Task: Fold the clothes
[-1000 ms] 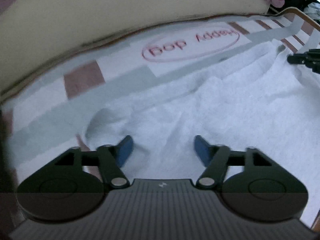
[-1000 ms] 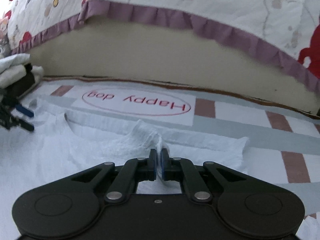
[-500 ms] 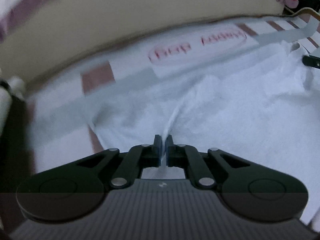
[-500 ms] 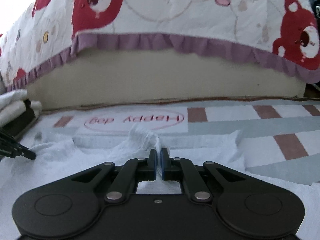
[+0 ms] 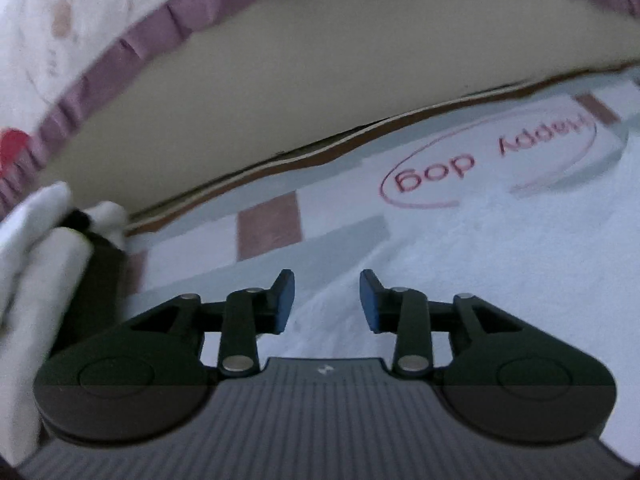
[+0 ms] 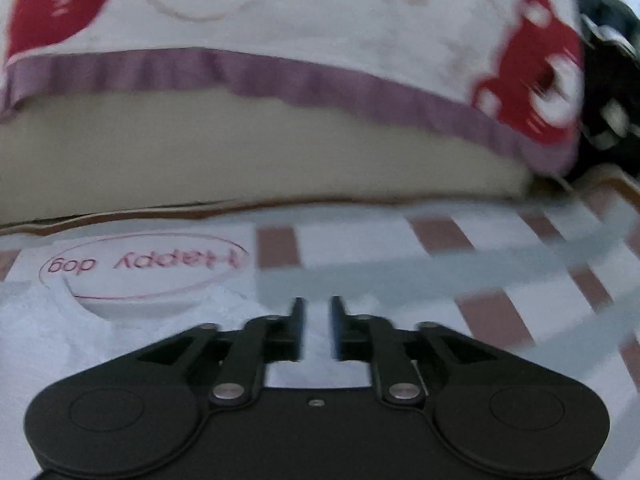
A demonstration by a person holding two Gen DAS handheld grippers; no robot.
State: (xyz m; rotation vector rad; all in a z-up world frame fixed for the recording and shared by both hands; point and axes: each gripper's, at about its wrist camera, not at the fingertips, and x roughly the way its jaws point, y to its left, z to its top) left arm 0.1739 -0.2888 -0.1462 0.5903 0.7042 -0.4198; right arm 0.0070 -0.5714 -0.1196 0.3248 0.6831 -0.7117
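Note:
A white garment (image 5: 500, 264) lies spread on the checked mat (image 5: 268, 228), reaching up to the "Happy dog" print (image 5: 492, 160). My left gripper (image 5: 327, 300) hangs over the garment's left part; its jaws are opening and no cloth is pinched between the blue pads (image 5: 285, 300). In the right wrist view the same white garment (image 6: 44, 328) fills the lower left, its neckline just under the print. My right gripper (image 6: 317, 328) is above the garment's right edge, jaws opening, with only flat cloth seen through the gap.
A mattress side (image 5: 360, 64) with a purple-frilled, red-bear bedspread (image 6: 320, 76) rises right behind the mat. A stack of folded white cloth with something dark (image 5: 52, 240) sits at the left. Dark clutter (image 6: 608, 92) stands at the far right.
Both grippers held pinched folds of the garment half a second ago; now both stand apart with the cloth dropped flat. Both views have tilted up, showing more of the bed.

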